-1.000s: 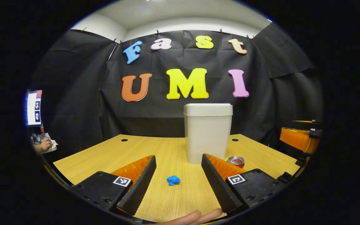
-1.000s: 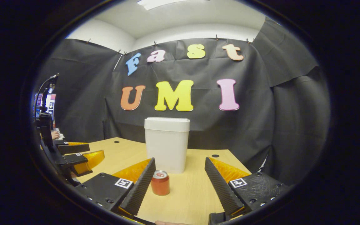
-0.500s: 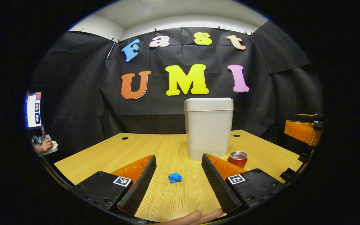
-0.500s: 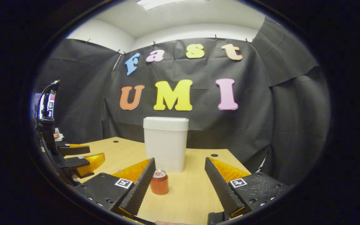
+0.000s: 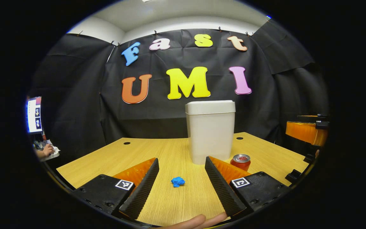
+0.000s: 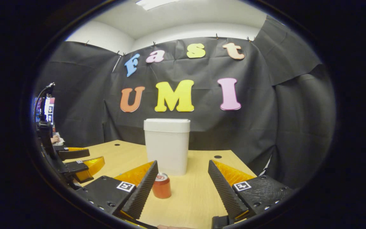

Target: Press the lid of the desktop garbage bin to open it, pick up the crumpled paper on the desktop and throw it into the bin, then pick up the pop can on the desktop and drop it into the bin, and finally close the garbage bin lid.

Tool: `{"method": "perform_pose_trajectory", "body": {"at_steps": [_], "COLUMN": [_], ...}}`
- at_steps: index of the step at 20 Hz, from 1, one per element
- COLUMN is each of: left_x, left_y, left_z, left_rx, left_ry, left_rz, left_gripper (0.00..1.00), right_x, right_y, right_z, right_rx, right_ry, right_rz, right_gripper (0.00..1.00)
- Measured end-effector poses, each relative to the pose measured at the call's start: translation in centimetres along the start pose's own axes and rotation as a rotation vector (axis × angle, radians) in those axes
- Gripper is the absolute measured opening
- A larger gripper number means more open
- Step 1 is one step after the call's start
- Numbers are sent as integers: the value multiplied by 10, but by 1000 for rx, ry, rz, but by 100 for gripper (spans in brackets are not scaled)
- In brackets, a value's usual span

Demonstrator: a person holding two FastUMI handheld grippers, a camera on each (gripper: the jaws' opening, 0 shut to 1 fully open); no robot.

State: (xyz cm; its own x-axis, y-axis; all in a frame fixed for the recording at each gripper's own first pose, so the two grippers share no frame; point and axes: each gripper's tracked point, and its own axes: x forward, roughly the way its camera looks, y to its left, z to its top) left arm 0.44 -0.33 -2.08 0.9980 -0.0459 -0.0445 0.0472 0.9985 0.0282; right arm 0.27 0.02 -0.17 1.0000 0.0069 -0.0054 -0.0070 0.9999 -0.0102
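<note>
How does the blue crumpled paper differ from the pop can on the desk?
The crumpled paper is a small blue irregular wad lying low; the pop can is a taller red cylinder standing upright. The paper lies out in front of the bin; the can stands by its base. Both rest ungripped on the desk.

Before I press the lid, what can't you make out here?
- Bin interior: closed lid hides it, both views.
- Pop can left edge: the right claw's finger covers it, right gripper view.
- Crumpled paper: too small for detail, left gripper view.
</note>
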Motion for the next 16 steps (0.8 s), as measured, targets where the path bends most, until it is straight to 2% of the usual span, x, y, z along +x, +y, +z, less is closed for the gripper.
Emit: {"method": "perform_pose_trajectory", "body": {"at_steps": [10, 16], "left_x": [2, 5], "left_y": [16, 29], "left_z": [1, -7], "left_rx": [-3, -2], "left_ry": [-6, 8], "left_rz": [19, 35], "left_gripper": [96, 96], "right_x": [42, 80], "right_y": [19, 35], "right_z": [55, 107], "right_rx": [-16, 20], "right_ry": [-59, -67], "right_rz": [20, 39], "right_gripper": [96, 94]}}
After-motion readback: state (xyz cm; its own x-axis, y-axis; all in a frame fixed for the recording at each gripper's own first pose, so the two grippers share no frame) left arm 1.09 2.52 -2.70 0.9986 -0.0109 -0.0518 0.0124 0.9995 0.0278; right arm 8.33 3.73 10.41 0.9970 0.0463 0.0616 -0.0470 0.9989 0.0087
